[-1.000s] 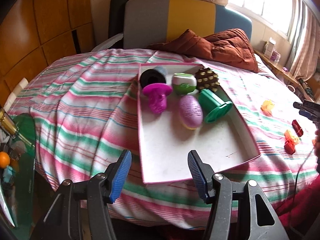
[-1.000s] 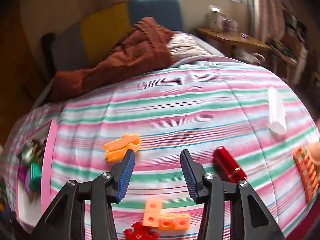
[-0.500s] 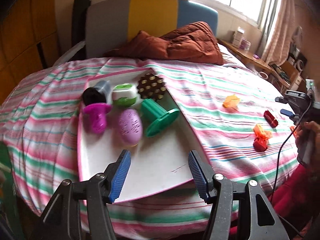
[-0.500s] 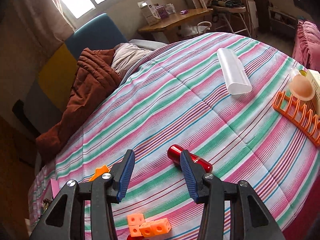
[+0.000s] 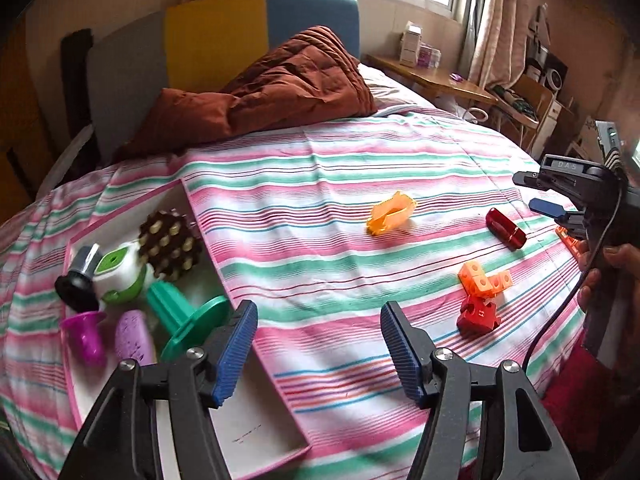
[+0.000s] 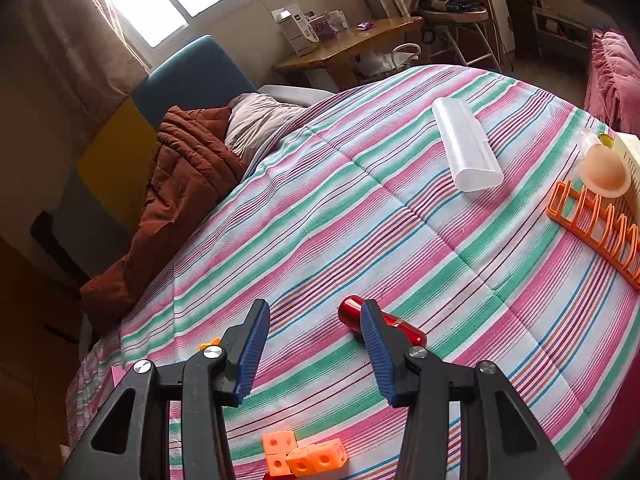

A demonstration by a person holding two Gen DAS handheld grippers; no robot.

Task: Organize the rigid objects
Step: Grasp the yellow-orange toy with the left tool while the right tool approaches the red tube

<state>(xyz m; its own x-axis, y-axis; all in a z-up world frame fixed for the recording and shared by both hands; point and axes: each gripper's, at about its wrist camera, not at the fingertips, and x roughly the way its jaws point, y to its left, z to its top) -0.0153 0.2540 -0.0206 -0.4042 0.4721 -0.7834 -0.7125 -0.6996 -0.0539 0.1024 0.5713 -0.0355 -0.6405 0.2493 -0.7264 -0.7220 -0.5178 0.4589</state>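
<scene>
A white pink-rimmed tray (image 5: 256, 436) lies on the striped bed at the left, holding several toys: a green stamp (image 5: 188, 316), a brown studded ball (image 5: 170, 244), a purple egg shape (image 5: 134, 336). Loose on the bedspread are a yellow-orange piece (image 5: 390, 212), a red cylinder (image 5: 506, 227) (image 6: 400, 326), orange cubes (image 5: 484, 278) (image 6: 304, 456) and a red block (image 5: 478, 314). My left gripper (image 5: 316, 346) is open and empty above the tray's right edge. My right gripper (image 6: 314, 350) is open and empty, its right finger just in front of the red cylinder.
A brown quilt (image 5: 280, 88) lies at the bed's head. A clear plastic case (image 6: 466, 152), an orange rack (image 6: 596, 224) and a peach-coloured cap (image 6: 604, 168) lie at the right side of the bed. A wooden side table (image 6: 352, 40) stands beyond.
My left gripper has swung right, so the tray has slid to the left of its view. My right gripper has turned right and closed in on the red cylinder. Both stay open.
</scene>
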